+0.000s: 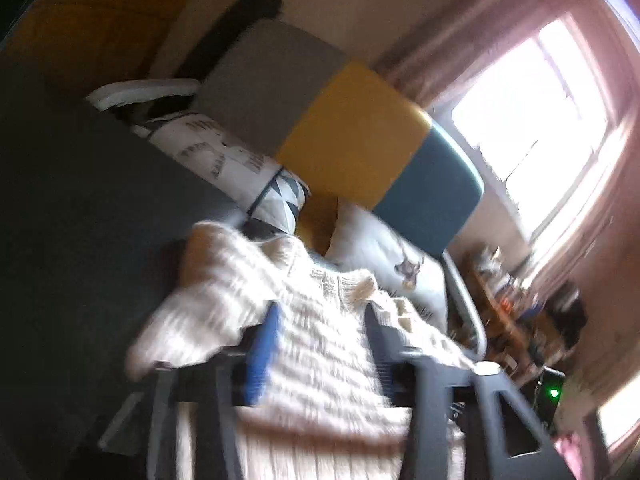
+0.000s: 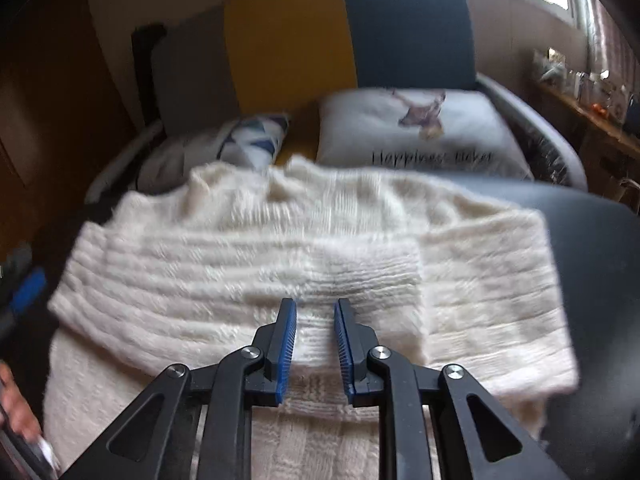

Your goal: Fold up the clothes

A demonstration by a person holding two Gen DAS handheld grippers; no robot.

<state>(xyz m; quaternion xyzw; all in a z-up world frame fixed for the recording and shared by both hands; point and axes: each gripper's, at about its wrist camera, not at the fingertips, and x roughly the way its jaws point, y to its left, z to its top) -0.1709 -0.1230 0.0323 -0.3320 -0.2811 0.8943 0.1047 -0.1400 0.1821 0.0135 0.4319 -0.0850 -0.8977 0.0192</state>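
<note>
Both tongs, right (image 2: 315, 316) and left (image 1: 324, 320), gape above the cream sweater (image 2: 256, 248), pillows (image 2: 416, 132) crowding behind.

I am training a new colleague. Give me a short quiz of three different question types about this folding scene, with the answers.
1. True or false: the right gripper is clamped shut on the white knitted sweater.
2. Multiple choice: which colour is the middle panel of the headboard? A) red B) yellow C) green
3. Fill in: the pillow with the deer print lies ___ the sweater, toward the headboard.

Key: 1 false, its jaws stand open above the knit; 2 B; 3 beyond.
</note>
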